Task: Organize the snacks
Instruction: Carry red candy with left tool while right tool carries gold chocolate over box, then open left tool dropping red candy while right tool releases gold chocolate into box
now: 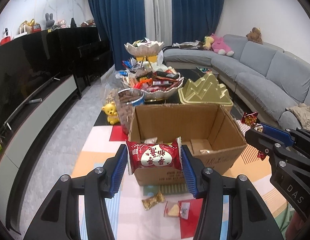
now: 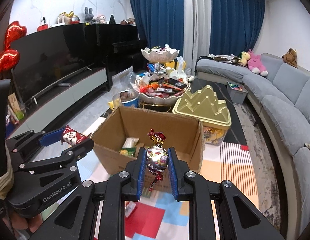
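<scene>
Two snacks ride toward the cardboard box (image 1: 186,132) at twelve o'clock. Our left gripper (image 1: 155,158) clamps the red packet (image 1: 155,156) at about half spread; our right gripper (image 2: 156,159), nearly closed, pinches the foil candy (image 2: 156,158). We should clear the near rim before releasing each inside.

One cardboard box (image 1: 186,132) — two grippers — two tiered bowls (image 1: 144,47).
</scene>
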`<action>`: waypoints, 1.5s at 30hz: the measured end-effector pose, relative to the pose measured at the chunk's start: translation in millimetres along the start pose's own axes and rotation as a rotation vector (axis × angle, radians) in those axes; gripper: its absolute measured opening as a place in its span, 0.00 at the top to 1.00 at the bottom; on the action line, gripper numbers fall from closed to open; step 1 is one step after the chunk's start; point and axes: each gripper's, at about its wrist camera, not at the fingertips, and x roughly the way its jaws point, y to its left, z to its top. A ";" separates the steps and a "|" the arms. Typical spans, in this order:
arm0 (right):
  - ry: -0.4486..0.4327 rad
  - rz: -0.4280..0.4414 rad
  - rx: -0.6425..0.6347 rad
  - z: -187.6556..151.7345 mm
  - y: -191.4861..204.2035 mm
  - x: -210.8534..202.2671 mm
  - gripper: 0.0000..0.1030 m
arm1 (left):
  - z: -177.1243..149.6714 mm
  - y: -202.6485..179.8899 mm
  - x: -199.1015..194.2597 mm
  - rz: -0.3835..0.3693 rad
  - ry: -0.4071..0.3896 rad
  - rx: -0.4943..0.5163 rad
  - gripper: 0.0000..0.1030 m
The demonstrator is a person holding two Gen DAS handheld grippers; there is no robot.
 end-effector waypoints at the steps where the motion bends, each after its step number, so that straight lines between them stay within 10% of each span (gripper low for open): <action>1: -0.001 -0.002 0.002 2.3 -1.1 1.1 0.78 | 3.2 -0.7 1.9 -0.001 -0.002 0.004 0.49; 45: 0.137 -0.076 0.102 31.0 -28.1 81.6 0.78 | 37.8 -2.9 92.3 0.005 0.094 -0.027 0.49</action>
